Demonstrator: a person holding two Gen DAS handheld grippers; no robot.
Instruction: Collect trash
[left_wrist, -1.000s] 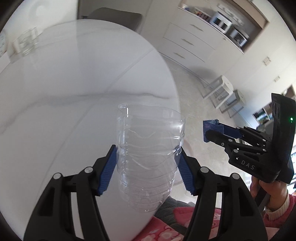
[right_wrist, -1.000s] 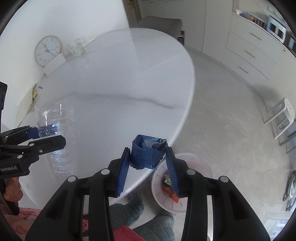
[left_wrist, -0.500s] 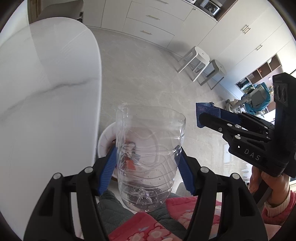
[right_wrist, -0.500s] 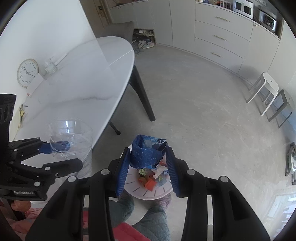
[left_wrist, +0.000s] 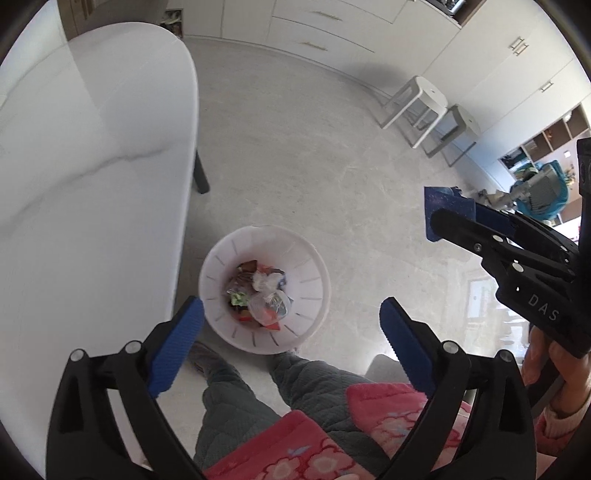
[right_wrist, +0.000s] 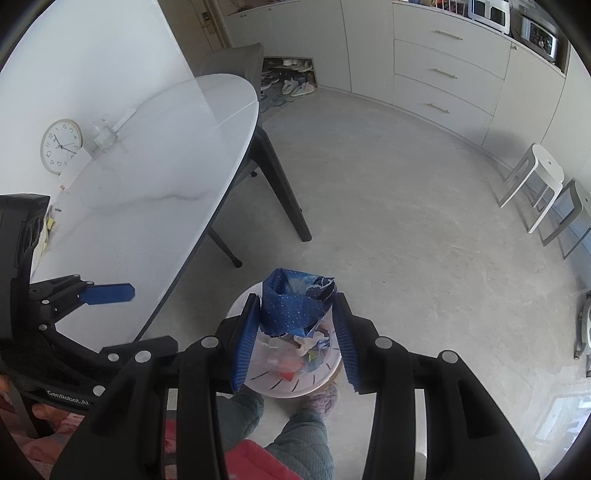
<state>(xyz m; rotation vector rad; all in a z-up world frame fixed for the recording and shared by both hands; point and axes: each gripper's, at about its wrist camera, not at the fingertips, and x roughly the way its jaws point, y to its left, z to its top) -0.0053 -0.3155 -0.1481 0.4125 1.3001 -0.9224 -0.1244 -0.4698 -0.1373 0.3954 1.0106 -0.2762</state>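
My left gripper (left_wrist: 290, 314) hangs over the white trash bin (left_wrist: 310, 258), its jaws opening wide with nothing between them. The clear plastic bottle (left_wrist: 267, 308) lies inside the bin on top of wrappers and crumpled paper. My right gripper (right_wrist: 295, 308) is shut on a torn dark-blue carton (right_wrist: 291, 299) just above the bin's rim (right_wrist: 280, 391). In the left wrist view the right gripper (left_wrist: 443, 218) and its carton (left_wrist: 434, 206) stand off to the right of the bin. The left gripper (right_wrist: 122, 317) shows at the left edge of the right wrist view.
The white marble table (left_wrist: 92, 184) runs along the left, its dark leg (right_wrist: 284, 184) near the bin. The person's legs (left_wrist: 240, 398) stand right behind the bin. Two stools (left_wrist: 424, 99) and drawer cabinets (right_wrist: 443, 74) line the far side. A clock (right_wrist: 61, 146) rests on the table.
Both grippers swung from over the table to above the bin. The left gripper let go of the clear bottle, which now lies in the bin. The right one still holds the carton.
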